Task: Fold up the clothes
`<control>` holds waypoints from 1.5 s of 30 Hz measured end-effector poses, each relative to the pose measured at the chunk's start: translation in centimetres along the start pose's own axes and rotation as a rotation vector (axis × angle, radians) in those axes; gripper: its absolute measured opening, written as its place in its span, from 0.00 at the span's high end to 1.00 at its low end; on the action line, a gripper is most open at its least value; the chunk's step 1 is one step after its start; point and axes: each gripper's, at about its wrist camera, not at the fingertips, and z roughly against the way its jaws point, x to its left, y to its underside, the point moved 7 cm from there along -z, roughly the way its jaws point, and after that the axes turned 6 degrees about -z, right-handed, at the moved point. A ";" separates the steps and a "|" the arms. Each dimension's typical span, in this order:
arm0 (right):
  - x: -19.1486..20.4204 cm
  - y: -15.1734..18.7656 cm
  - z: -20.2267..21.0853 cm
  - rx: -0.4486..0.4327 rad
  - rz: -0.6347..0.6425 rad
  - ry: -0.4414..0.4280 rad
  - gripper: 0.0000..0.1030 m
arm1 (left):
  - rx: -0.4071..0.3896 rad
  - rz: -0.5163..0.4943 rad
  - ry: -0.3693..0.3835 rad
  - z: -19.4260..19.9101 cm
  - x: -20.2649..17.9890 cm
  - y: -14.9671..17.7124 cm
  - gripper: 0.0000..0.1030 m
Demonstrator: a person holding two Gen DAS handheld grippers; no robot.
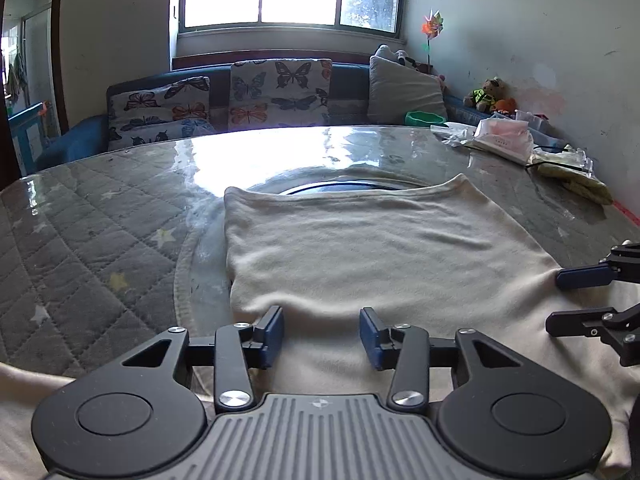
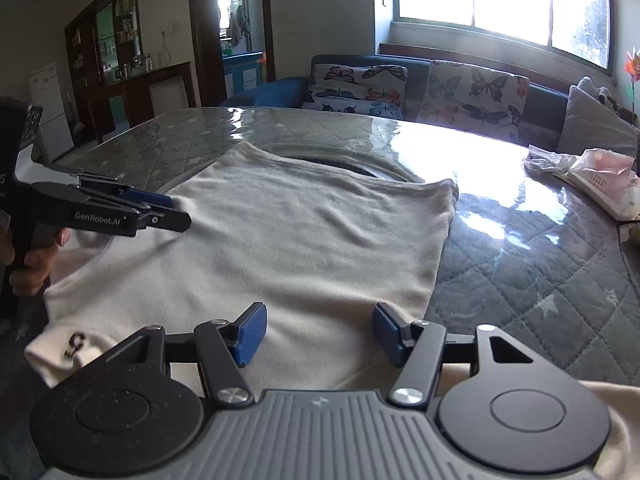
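So the cream-coloured knit shirt point(image 1: 360, 248) is lying flat on the round table with the grey quilted star-print cover under clear plastic point(image 1: 92, 232), its far edge up around 12 o'clock and the near part draped toward the person. Looks partly folded already, I'd guess.

The left gripper point(image 1: 322, 338) has its blue-padded jaws apart with nothing pinched; the fabric just sits under them. Same for the right gripper point(image 2: 320, 330): jaws spread, hovering over the near right edge of the shirt, no grip.

What could go wrong: if either one closes now it may only catch the top layer, so the fold comes up lopsided or drags the whole shirt across that slick plastic. The pink tissue pack point(image 2: 600, 184) at 2 o'clock is close enough to get swept by a wide swing.

View differences: the right wrist camera shows the person's hand point(image 2: 34, 268) on the left handle and a small dark logo point(image 2: 76, 344) on a sleeve at 8 o'clock, neither visible from the left. The left camera alone shows the toy bear point(image 1: 486, 94) by the wall.
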 end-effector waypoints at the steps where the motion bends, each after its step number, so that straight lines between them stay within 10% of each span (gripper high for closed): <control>1: -0.2 -0.4 -0.3 -0.001 -0.007 0.004 0.42 | 0.006 0.000 -0.003 -0.3 0.2 -0.2 0.56; 19: -3.6 -6.1 -8.1 0.086 -0.015 0.062 0.42 | 0.148 0.030 0.019 -6.3 2.6 -4.8 0.33; 45: -4.3 -9.4 -10.5 0.060 0.076 0.124 0.43 | -0.013 0.016 0.001 -8.0 4.0 -9.1 0.33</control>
